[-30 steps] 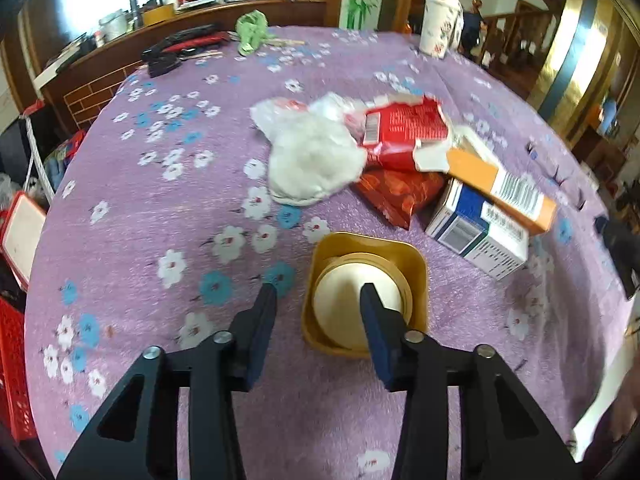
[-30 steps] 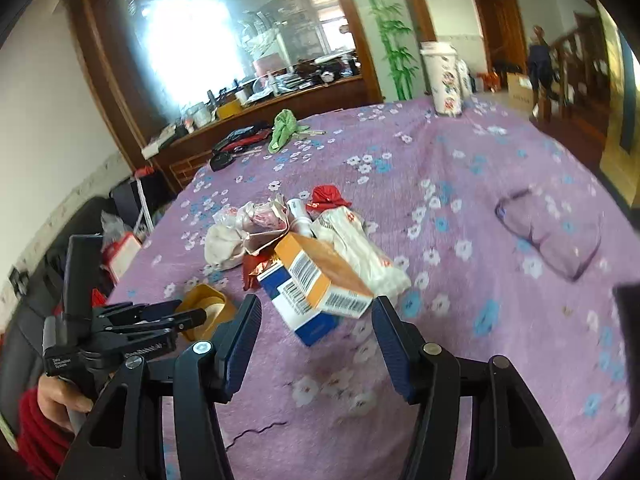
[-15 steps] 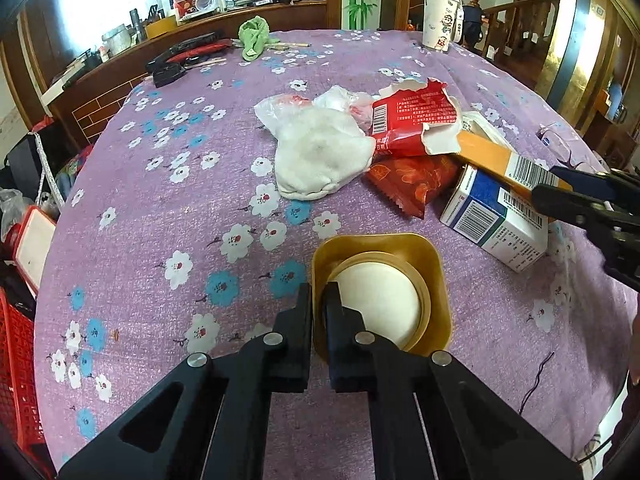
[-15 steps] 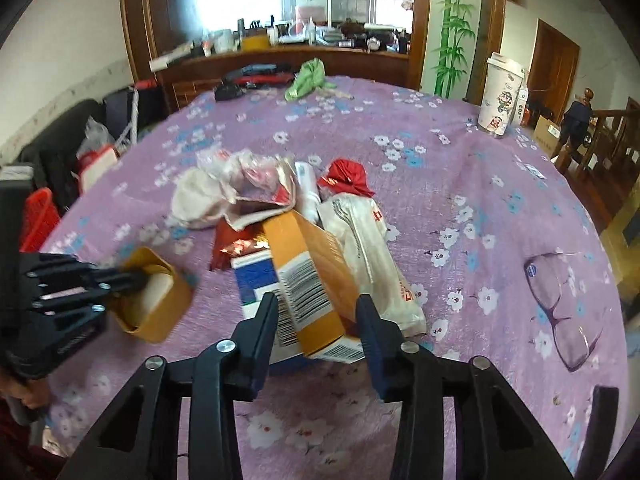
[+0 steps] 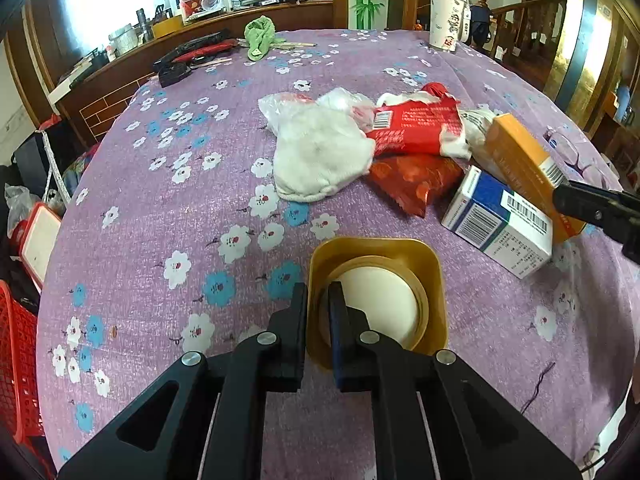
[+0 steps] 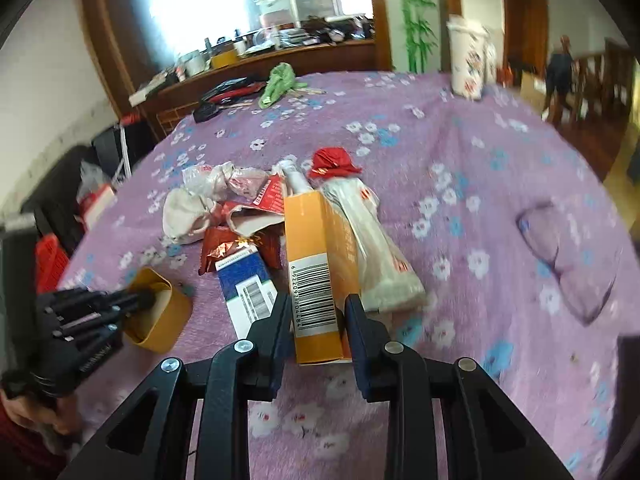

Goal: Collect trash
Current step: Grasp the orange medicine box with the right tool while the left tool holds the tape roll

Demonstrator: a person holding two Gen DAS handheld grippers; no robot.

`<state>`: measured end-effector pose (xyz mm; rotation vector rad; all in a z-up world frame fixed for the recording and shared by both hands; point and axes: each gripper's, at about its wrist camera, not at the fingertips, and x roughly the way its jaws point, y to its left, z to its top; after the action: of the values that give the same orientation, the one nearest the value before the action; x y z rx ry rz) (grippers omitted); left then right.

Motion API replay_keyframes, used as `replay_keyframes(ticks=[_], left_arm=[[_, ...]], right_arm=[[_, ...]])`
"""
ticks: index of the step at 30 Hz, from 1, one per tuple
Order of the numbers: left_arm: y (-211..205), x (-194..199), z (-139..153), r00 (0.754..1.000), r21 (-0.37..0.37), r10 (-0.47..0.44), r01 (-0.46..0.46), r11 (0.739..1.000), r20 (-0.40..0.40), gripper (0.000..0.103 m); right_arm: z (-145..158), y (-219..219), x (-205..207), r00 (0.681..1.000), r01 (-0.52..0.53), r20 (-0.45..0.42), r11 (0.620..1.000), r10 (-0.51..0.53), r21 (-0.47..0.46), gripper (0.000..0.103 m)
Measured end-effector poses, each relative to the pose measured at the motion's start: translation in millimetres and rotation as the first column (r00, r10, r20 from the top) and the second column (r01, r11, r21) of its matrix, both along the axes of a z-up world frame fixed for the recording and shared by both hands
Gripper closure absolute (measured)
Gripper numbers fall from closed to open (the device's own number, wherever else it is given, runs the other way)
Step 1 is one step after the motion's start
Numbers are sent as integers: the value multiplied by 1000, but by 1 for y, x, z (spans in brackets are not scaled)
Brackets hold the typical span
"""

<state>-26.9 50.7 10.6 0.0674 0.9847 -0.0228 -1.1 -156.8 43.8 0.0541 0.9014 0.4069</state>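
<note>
A heap of trash lies mid-table on the purple flowered cloth (image 5: pixel 168 208): a white wad (image 5: pixel 320 156), red wrappers (image 5: pixel 416 124), a blue-and-white box (image 5: pixel 496 220) and an orange box (image 6: pixel 316 232). Nearest me stands a yellow plastic cup (image 5: pixel 436 280) holding a white disc. My left gripper (image 5: pixel 318 300) is shut on the cup's near wall, one finger inside and one outside. My right gripper (image 6: pixel 318 304) is closing on the near end of the orange box, whose sides its pads touch. A white pouch (image 6: pixel 376 240) lies right of that box.
A tall paper cup (image 5: pixel 446 16), a green cloth (image 5: pixel 260 36) and black-and-red items (image 5: pixel 192 54) sit at the far edge. Clear glasses (image 6: pixel 568 248) lie to the right. A red basket (image 5: pixel 16 360) stands off the table's left. A person (image 6: pixel 560 72) stands far back.
My left jaws went from open astride the cup's wall to shut on it. My right gripper moved in and down to the orange box, and its jaws narrowed around it.
</note>
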Motion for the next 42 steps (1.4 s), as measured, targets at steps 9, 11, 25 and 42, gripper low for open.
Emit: replay_keyframes(ticks=[9, 11, 25, 42], left_arm=[[-7, 0, -1, 1000, 42, 6, -7, 999, 18, 94], [-8, 0, -1, 1000, 45, 9, -10, 999, 21, 94], [-4, -4, -3, 996, 17, 51, -52, 999, 67, 92], [27, -61, 39, 948, 42, 157, -176, 984, 278, 96]], right_arm=[[-2, -3, -4, 999, 31, 23, 999, -30, -39, 72], [-5, -1, -3, 998, 49, 28, 996, -47, -70, 72], [1, -16, -20, 995, 77, 63, 997, -78, 11, 78], [25, 40, -82, 987, -80, 148, 994, 68, 78, 78]])
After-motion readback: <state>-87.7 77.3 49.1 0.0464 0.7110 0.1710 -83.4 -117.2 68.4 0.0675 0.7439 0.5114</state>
